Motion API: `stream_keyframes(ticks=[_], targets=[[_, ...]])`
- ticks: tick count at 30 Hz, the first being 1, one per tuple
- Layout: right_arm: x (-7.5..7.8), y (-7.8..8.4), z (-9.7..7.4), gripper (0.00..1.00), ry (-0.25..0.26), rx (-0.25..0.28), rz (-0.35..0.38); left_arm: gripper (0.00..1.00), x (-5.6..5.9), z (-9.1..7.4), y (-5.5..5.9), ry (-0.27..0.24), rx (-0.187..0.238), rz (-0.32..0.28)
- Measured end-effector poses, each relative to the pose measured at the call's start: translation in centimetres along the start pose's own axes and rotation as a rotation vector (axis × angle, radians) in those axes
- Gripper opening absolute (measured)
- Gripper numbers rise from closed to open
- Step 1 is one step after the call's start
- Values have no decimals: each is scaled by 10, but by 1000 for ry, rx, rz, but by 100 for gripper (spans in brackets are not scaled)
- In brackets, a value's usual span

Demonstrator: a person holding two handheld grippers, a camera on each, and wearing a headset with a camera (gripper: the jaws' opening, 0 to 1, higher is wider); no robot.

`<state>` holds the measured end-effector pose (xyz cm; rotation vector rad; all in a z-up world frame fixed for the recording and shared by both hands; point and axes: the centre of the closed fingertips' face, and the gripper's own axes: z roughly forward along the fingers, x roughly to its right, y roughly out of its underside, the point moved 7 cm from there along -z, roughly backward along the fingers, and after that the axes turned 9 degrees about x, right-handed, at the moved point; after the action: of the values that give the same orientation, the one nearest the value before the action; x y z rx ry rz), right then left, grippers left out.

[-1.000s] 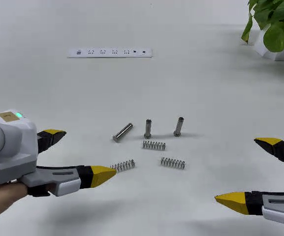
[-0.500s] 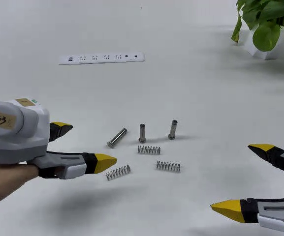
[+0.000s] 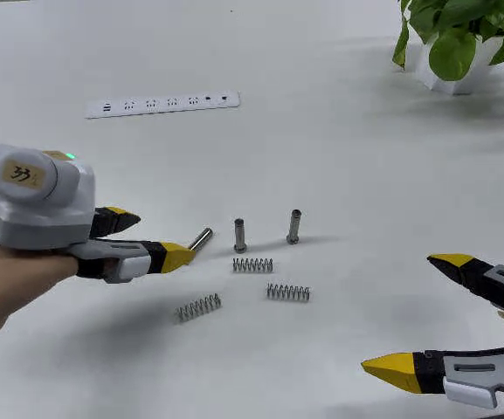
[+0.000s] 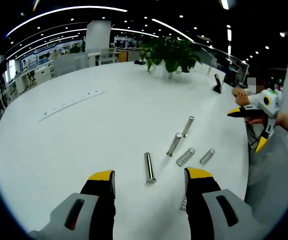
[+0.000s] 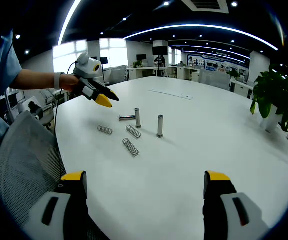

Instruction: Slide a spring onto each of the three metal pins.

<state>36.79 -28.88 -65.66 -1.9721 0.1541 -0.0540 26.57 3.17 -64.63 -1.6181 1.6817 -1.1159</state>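
Three metal pins are on the white table: one lying flat (image 3: 200,238), two upright (image 3: 240,235) (image 3: 294,226). Three loose springs (image 3: 252,264) (image 3: 288,292) (image 3: 199,306) lie just in front of them. My left gripper (image 3: 154,237) is open, its near fingertip close to the lying pin's end. In the left gripper view that pin (image 4: 148,167) sits just ahead of the gap between the jaws (image 4: 149,177), untouched. My right gripper (image 3: 413,314) is open and holds nothing, well to the right of the springs. In the right gripper view the pins (image 5: 138,118) stand far ahead.
A white power strip (image 3: 162,103) lies at the far left of the table. A potted plant (image 3: 461,39) stands at the far right corner. A mesh chair (image 5: 19,165) is beside the table edge near the person.
My left gripper has moved forward and right, from beside the near spring up to the lying pin. The head camera has shifted. The right gripper has barely moved.
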Motion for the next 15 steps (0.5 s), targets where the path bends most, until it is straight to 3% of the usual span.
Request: stream_keyframes(ticks=[4,15], targets=[[-1,0,0,99,2,6,3,51,-5,9,-1,13,-21,6],[-3,5,-2,99,12,8,23,37,-5,37,2,26,-121,61]])
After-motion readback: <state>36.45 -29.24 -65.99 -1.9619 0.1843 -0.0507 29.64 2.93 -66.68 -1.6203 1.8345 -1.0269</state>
